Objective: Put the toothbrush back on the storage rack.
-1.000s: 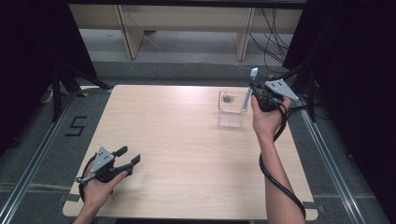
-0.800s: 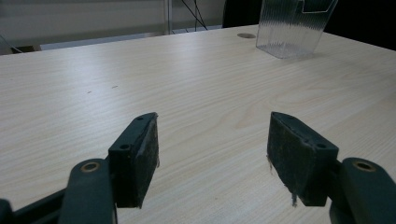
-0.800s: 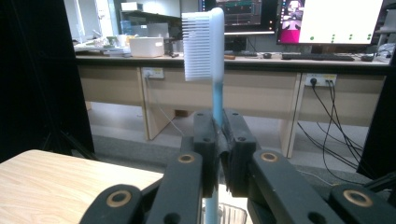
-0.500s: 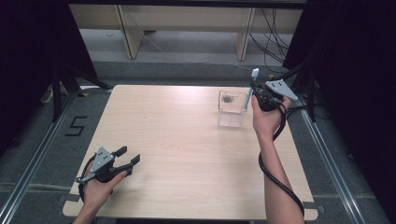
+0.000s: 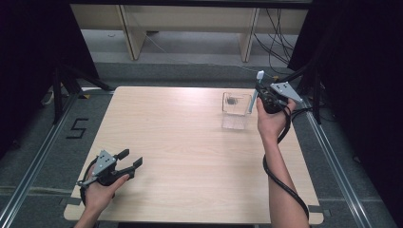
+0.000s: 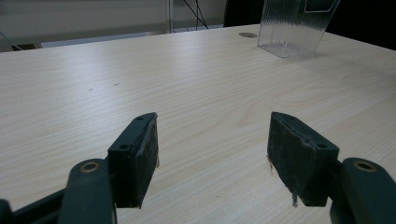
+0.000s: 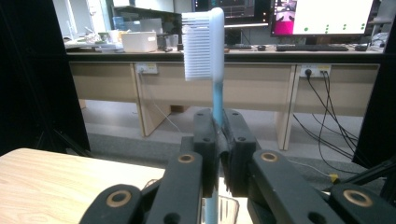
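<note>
While the right tool [image 5: 260, 91] hangs above the bench's [image 5: 190, 142] far right part, it stays apart from the clear cup [image 5: 236, 110] standing just to its left in the high view.

Cup: transparent, ribbed walls, squarish, upright on the bench. One small dark item [image 5: 231, 100] sits inside, too small to tell what it is. In the left gripper view the cup [image 6: 295, 25] shows at the far end of the bench, with a small dark disc [image 6: 247, 34] on the bench beside it.

Toothbrush [image 7: 209, 51]: white head with white bristles, pale blue neck and handle. Held upright, head uppermost, bristles facing left in the right gripper view. In the high view the toothbrush [image 5: 258, 80] rises above the hand, just right of the cup's rim and off the bench.

Right tool [image 7: 218, 140]: jaws clenched on the toothbrush's handle, below the neck.

Left tool [image 5: 130, 159]: near the bench's front left corner, held low over the wood. Jaws released, wide apart, nothing between the pads [image 6: 142, 156].
</note>
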A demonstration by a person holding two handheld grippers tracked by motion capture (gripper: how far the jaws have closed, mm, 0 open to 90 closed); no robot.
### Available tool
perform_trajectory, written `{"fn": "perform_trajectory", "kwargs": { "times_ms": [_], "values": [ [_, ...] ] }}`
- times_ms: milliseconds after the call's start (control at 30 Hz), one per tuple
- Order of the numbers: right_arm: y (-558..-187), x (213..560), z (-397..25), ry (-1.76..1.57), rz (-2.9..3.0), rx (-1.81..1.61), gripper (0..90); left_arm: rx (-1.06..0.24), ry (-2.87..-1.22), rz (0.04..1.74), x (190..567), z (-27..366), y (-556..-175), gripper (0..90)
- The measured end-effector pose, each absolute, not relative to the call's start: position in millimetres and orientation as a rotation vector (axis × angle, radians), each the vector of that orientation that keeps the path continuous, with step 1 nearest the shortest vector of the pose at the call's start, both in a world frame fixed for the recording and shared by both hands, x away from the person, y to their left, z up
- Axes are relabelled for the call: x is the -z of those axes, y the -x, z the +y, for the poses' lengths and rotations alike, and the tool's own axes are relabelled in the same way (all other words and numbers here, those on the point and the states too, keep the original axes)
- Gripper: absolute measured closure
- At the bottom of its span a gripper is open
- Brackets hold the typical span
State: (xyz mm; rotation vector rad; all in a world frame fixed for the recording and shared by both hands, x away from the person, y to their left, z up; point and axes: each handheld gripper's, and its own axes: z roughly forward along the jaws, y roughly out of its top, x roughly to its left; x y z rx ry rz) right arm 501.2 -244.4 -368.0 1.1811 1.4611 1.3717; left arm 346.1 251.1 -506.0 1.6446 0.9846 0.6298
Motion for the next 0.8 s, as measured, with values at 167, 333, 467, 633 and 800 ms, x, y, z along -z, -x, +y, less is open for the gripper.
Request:
{"fn": "perform_trajectory", "kwargs": {
  "times_ms": [167, 333, 467, 633, 800],
  "values": [
    [-502.1, 371.9, -245.1, -1.19, 1.474, -1.367, 85.8, -0.63, -1.644, 0.987, 506.1, 251.4, -346.1, 33.6],
    [-502.8, 376.4, -244.5, -1.201, 1.473, -1.369, 85.7, -0.629, -1.644, 0.987, 506.4, 251.3, -346.2, 33.6],
    [-503.7, 379.4, -244.6, -1.201, 1.476, -1.363, 85.7, -0.628, -1.645, 0.987, 506.6, 251.6, -346.2, 33.6],
    [-504.2, 382.1, -244.8, -1.212, 1.473, -1.368, 85.7, -0.626, -1.645, 0.988, 507.1, 251.4, -346.1, 33.5],
    [-503.8, 385.1, -245.7, -1.227, 1.481, -1.355, 85.7, -0.627, -1.644, 0.988, 506.9, 251.2, -346.0, 33.6]
  ]
}}
